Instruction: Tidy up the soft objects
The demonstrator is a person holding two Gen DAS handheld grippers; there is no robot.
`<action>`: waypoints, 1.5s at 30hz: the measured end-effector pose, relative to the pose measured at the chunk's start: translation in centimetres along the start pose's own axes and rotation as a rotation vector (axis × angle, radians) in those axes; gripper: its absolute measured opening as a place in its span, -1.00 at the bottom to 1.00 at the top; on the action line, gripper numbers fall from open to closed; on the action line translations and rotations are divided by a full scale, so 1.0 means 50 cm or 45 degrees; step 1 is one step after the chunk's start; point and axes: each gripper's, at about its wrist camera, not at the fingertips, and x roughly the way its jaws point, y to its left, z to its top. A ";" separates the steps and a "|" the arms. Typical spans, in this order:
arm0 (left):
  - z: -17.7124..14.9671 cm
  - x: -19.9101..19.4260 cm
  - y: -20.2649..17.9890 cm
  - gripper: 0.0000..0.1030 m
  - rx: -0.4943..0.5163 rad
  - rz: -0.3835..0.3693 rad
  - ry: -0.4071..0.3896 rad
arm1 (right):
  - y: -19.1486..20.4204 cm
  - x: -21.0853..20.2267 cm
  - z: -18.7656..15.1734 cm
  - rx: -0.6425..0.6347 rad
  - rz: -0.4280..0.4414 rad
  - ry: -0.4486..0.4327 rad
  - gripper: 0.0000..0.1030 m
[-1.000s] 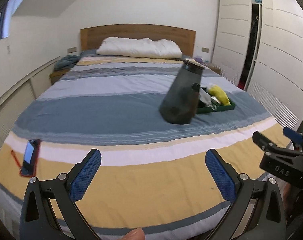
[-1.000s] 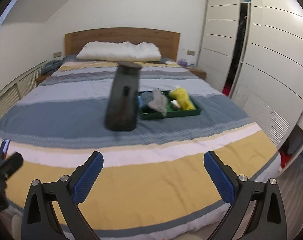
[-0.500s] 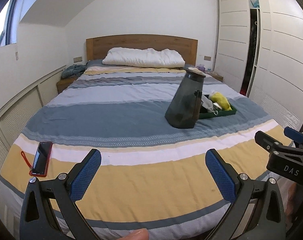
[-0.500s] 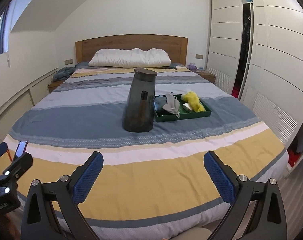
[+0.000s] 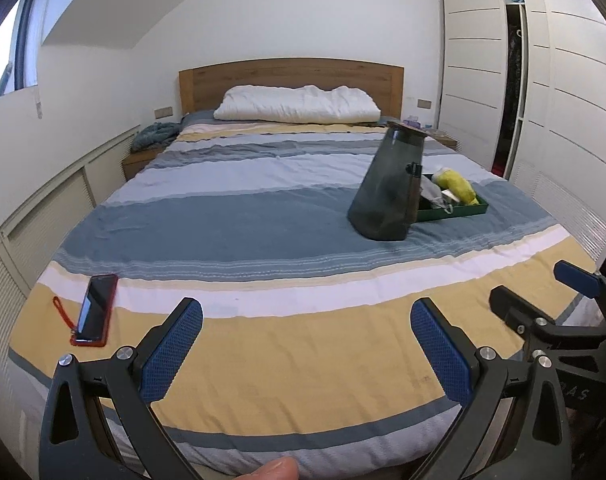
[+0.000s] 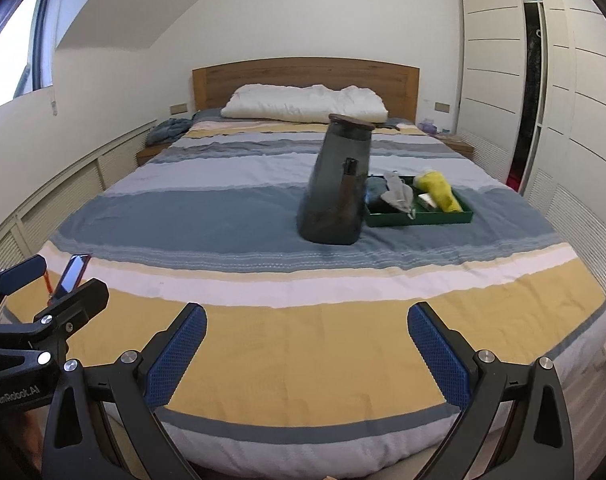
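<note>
A green tray (image 6: pixel 419 218) lies on the striped bed, right of centre, holding a yellow soft item (image 6: pixel 439 190), a grey cloth (image 6: pixel 399 196) and a dark blue item (image 6: pixel 375 190). The tray also shows in the left wrist view (image 5: pixel 455 212), with the yellow item (image 5: pixel 457 184). A tall dark grey container (image 6: pixel 337 188) with a brown lid stands just left of the tray, also in the left wrist view (image 5: pixel 391 188). My left gripper (image 5: pixel 307 344) and my right gripper (image 6: pixel 307 344) are open and empty, both at the foot of the bed, far from the tray.
A red-cased phone (image 5: pixel 95 310) with a red strap lies on the bed's near left corner. A white pillow (image 5: pixel 299 104) lies by the wooden headboard. White wardrobes (image 6: pixel 563 100) line the right wall; low cabinets line the left wall. A blue cloth (image 5: pixel 155 136) sits on the left nightstand.
Both grippers have drawn back and risen from the bed, so the bed, container and tray look farther off. Both stay open.
</note>
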 end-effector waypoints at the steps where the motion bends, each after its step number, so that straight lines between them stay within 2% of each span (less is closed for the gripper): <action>1: 0.000 0.001 0.003 0.98 -0.002 0.005 0.003 | 0.001 0.002 -0.001 0.000 -0.003 -0.002 0.99; 6: -0.006 0.008 0.011 0.98 0.009 0.037 0.009 | -0.023 0.008 -0.001 0.040 -0.043 -0.016 0.99; 15: 0.002 0.001 0.013 0.98 0.016 0.035 -0.006 | -0.046 0.015 -0.009 0.111 -0.092 -0.004 0.99; 28: 0.002 -0.002 0.024 0.98 0.007 0.032 -0.021 | -0.034 0.017 -0.012 0.085 -0.105 0.004 0.99; 45: -0.004 -0.003 -0.006 0.98 0.055 -0.005 -0.015 | -0.029 0.012 -0.020 0.037 -0.123 0.001 0.99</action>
